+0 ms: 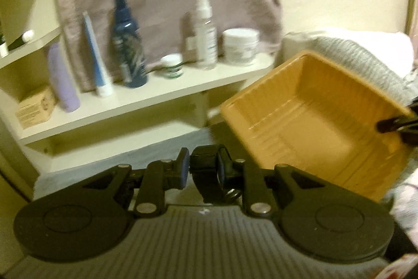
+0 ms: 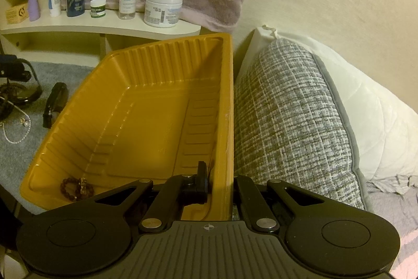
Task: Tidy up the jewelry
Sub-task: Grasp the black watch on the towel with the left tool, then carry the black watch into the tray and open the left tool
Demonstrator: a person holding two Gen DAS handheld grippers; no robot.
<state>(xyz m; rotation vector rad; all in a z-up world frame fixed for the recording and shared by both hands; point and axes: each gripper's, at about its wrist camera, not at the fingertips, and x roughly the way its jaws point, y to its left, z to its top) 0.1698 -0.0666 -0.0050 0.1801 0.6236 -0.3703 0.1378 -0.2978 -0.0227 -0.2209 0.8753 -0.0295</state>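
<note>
Left wrist view: the left tool [image 1: 203,169] is clamped on a small black strap-like piece [image 1: 206,174], possibly a watch band; blur hides what it is. The ribbed orange plastic tray [image 1: 300,106] sits ahead and to the right, its far rim pinched by the right tool [image 1: 392,125]. Behind stands a cream shelf [image 1: 146,96] bearing one dark blue spray bottle [image 1: 129,43], one clear spray bottle [image 1: 206,33], one lilac bottle [image 1: 64,80], one white-and-blue tube [image 1: 95,56], two white jars and one small cardboard box [image 1: 35,106].

Right wrist view: the right tool is clenched on the tray's side wall, steadying it. Inside lies one brown beaded bracelet [image 2: 77,187]. On the grey bed cover [image 2: 15,153] outside wait one pearl necklace [image 2: 18,134], a pair of dark sunglasses [image 2: 54,103] and other dark pieces too cut off to count.

To do the drop well, I would carry the held piece over the tray's open middle, lower it clear of the bracelet, and only then let go, with the tray held level.
</note>
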